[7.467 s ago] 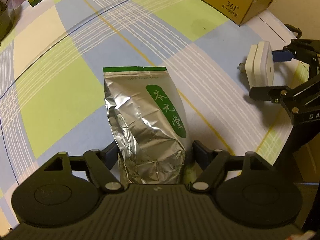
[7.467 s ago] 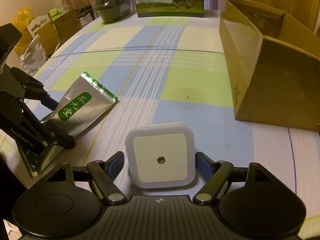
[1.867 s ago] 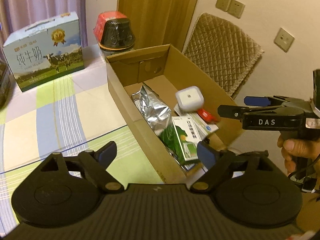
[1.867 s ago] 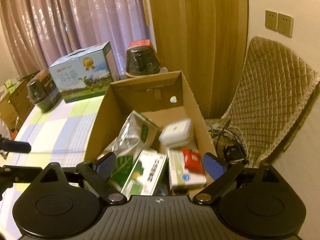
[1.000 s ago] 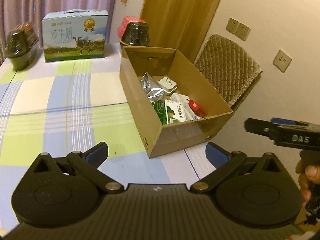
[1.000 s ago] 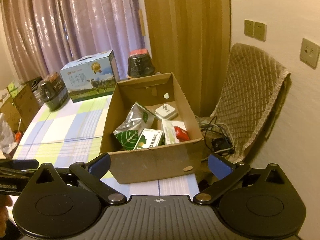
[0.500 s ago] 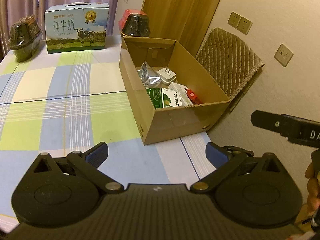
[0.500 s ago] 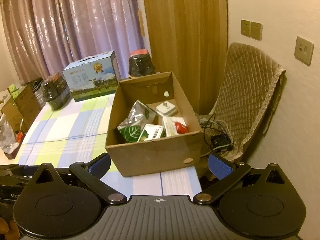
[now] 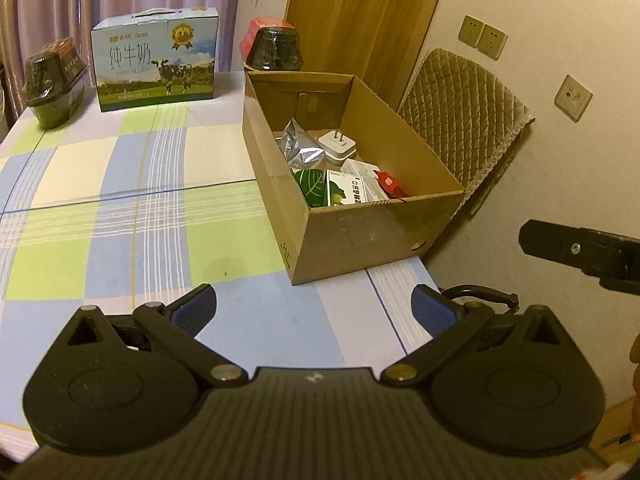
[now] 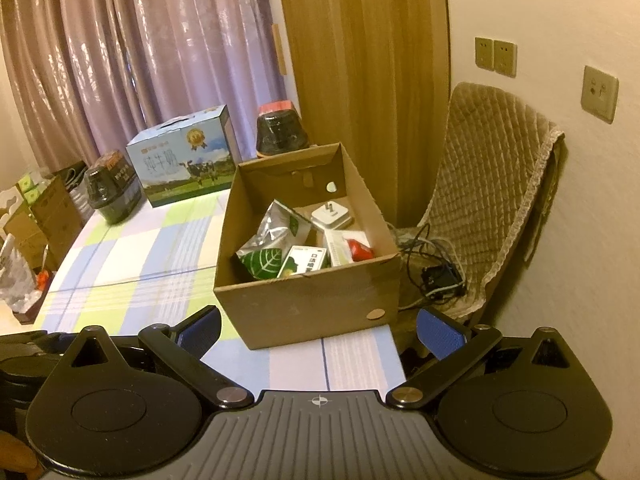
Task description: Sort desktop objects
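An open cardboard box [image 9: 360,236] [image 10: 312,304] stands at the table's right edge. Inside lie a silver foil pouch [image 9: 298,148] [image 10: 276,228], a white plug night light [image 9: 338,146] [image 10: 332,216], a green leaf packet [image 9: 312,186] [image 10: 262,260], a green-white medicine box [image 9: 348,192] [image 10: 302,266] and a small red item [image 9: 388,182] [image 10: 360,250]. My left gripper [image 9: 314,308] is open and empty, well short of the box above the table. My right gripper [image 10: 318,330] is open and empty, also held back from the box; its body shows at the right of the left wrist view [image 9: 580,250].
A blue milk carton case [image 9: 156,64] [image 10: 184,160] and two dark wrapped jars [image 9: 54,80] [image 9: 274,48] stand at the table's far side. A quilted chair [image 9: 460,120] [image 10: 492,200] with cables on its seat [image 10: 436,272] stands right of the table. A checked tablecloth [image 9: 120,200] covers the table.
Earlier the left gripper held the foil pouch and the right the night light; both now lie in the box. Both grippers have drawn back from the box, open and empty.
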